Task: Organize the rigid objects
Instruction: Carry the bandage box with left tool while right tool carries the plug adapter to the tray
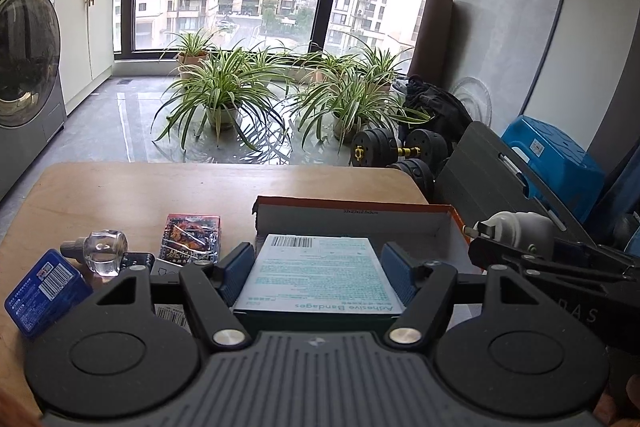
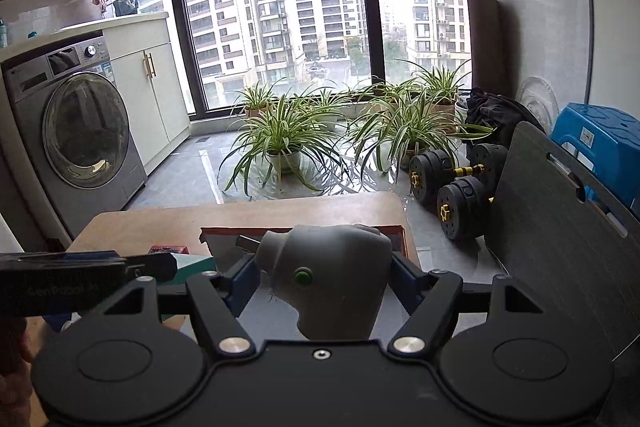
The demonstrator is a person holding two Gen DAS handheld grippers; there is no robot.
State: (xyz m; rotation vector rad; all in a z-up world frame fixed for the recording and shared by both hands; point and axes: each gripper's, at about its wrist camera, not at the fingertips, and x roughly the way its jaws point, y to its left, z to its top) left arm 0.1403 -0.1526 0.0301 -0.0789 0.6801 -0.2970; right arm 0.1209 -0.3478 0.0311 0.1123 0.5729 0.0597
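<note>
My left gripper [image 1: 318, 267] is shut on a green-and-white box of adhesive bandages [image 1: 316, 275] and holds it at the near edge of an open orange cardboard box [image 1: 352, 217] on the wooden table [image 1: 132, 195]. My right gripper [image 2: 324, 277] is shut on a grey plastic device with a green button [image 2: 332, 275], above the same cardboard box [image 2: 304, 231]. In the left wrist view the right gripper [image 1: 520, 251] with the grey device [image 1: 516, 229] is just right of the box. A glass bottle [image 1: 102, 251], a blue box [image 1: 44, 293] and a red packet [image 1: 192, 239] lie left on the table.
Potted spider plants [image 1: 224, 87] stand on the floor beyond the table. Dumbbells [image 1: 400, 147], a dark board [image 1: 492, 167] and a blue stool [image 1: 556, 155] are at the right. A washing machine [image 1: 24, 59] and white cabinets [image 1: 92, 27] are at the left.
</note>
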